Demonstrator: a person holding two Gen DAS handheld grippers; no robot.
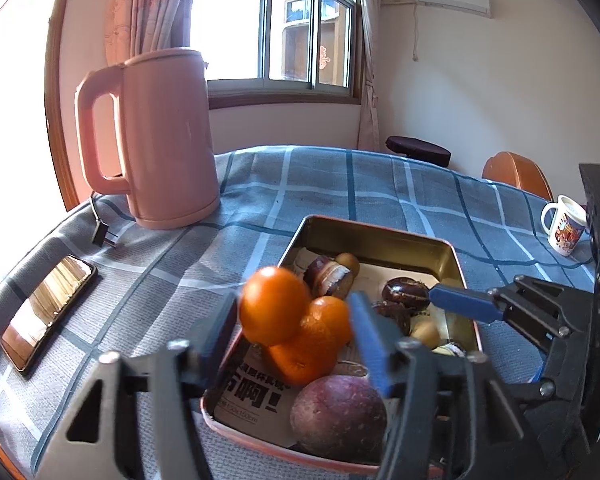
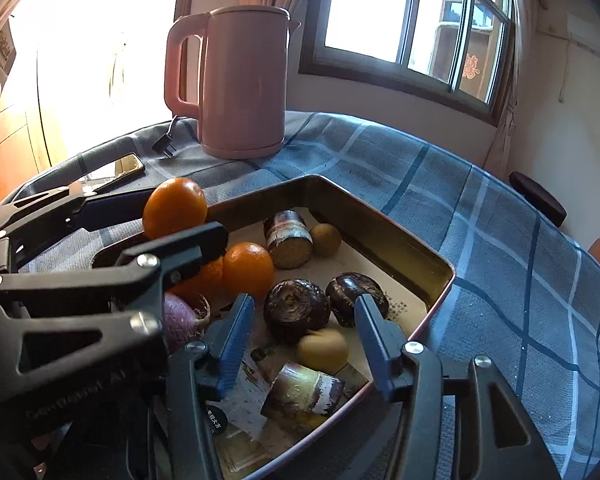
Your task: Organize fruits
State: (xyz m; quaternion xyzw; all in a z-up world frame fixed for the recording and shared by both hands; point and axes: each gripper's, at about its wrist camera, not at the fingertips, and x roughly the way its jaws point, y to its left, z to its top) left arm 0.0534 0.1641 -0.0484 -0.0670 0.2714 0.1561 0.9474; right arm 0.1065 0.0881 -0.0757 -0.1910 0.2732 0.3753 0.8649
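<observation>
The left gripper [image 1: 296, 332] hides part of the tray [image 1: 376, 236] on the worktop; its jaws stand apart around a blurred orange [image 1: 274, 306] over two others. The right gripper [image 2: 300, 340], parted and empty, hovers above dark chestnuts [image 2: 296, 308]. A pink kettle [image 1: 164, 136] stands behind.

Sunlit window [image 1: 276, 28], white walls [image 1: 480, 92]

Below the jaws sits a glossy brass-toned metal tray [image 1: 380, 240] lined with printed paper [image 1: 248, 396]. The oranges [image 1: 274, 304] between the left jaws look smooth and shiny. Beyond them, a matt pink plastic kettle [image 1: 168, 140] stands on the surface's woven checked cloth [image 1: 320, 184].
</observation>
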